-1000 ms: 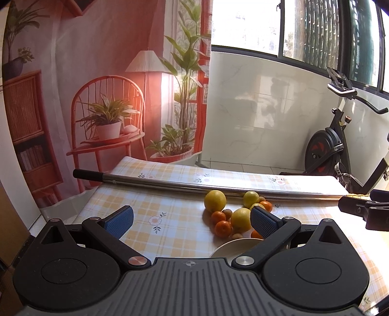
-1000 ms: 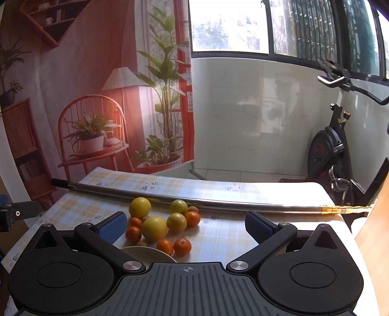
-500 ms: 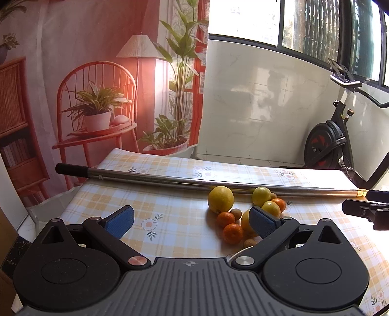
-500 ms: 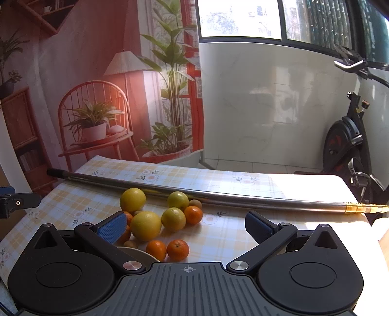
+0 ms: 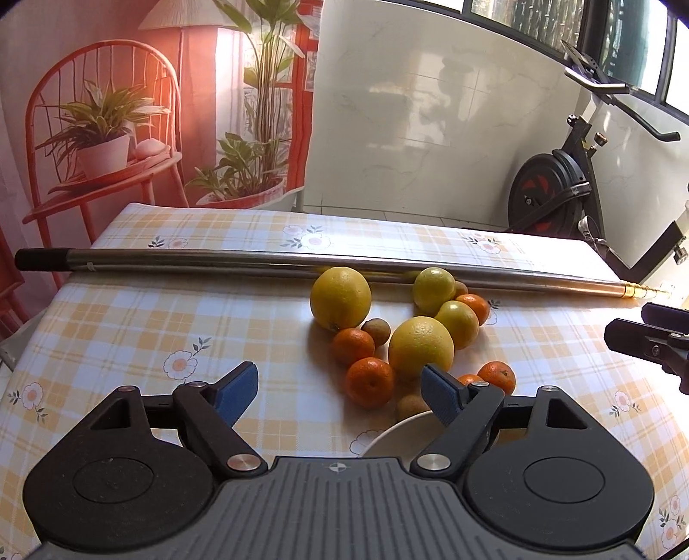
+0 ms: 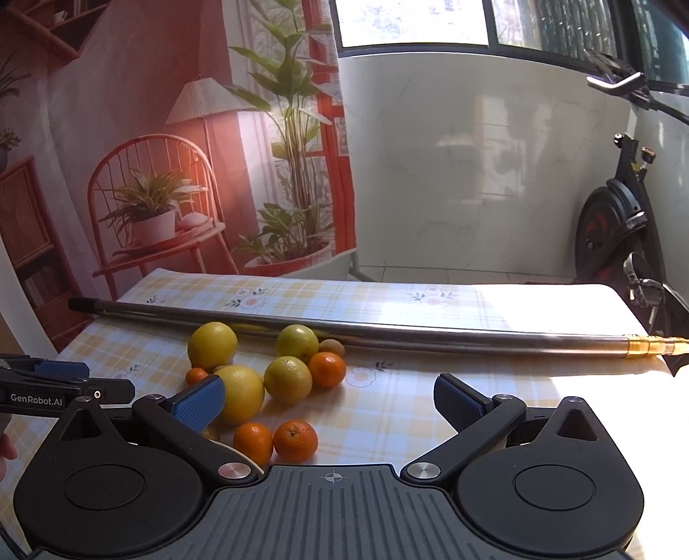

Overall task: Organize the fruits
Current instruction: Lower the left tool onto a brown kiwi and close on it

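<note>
Fruits (image 5: 400,331) clustered (no clear axis)

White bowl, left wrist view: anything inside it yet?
Cannot tell fully. Only a slice of the white bowl rim shows; the left gripper body covers its inside. All visible fruit, such as the big yellow citrus, lies on the tablecloth.

Home balcony / sunroom corner.
Checked floral cloth on surface (image 5: 129,310) w/ loose fruit (image 5: 421,346); exercise bike (image 5: 555,194) by tiled wall, big windows (image 6: 413,21), printed living-rm backdrop (image 6: 150,129) behind.
</note>
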Demonstrator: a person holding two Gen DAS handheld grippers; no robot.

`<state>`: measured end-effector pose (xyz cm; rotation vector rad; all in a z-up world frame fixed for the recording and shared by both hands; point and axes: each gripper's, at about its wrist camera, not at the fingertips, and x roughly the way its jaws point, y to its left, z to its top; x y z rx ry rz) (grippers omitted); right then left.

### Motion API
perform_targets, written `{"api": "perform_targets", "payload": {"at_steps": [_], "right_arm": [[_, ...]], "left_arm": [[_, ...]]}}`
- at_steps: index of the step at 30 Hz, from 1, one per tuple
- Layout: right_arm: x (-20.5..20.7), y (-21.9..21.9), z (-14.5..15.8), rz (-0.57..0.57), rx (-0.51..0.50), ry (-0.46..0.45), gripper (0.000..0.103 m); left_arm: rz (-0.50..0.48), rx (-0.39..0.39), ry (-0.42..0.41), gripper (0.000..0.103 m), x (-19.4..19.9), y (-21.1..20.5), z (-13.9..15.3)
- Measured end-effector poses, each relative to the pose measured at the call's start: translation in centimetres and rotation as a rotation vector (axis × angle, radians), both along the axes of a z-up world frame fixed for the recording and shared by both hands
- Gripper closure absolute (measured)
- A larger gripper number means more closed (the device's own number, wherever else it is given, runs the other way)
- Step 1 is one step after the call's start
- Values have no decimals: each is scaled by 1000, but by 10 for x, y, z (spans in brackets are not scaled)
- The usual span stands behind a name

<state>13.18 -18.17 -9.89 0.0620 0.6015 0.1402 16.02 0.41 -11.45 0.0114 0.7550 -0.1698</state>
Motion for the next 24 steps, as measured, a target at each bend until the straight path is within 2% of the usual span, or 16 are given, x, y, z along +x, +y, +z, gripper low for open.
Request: {"api": "perform_targets", "payload": {"at_steps": [4, 6, 9, 15, 21, 24], "right_arm": [[8, -4, -6, -4, 13, 11, 0], [11, -4, -7, -3, 11, 12, 1], [14, -2, -7, -1, -1, 12, 4], [17, -6, -12, -7, 27, 32, 4], [21, -14, -17, -10, 108, 57, 0], [22, -14, -18, -4, 109, 63, 0]], "left_arm": [[-50, -1, 20, 37, 12, -9, -7], [-63, -51, 32, 49, 20, -9, -6], [-36, -110, 50, 55, 33, -7, -6], [-36, -202, 171, 56, 42, -6, -18], [-48, -176, 237, 55, 49, -16, -33], [-50, -188, 264, 54, 52, -18, -37]]}}
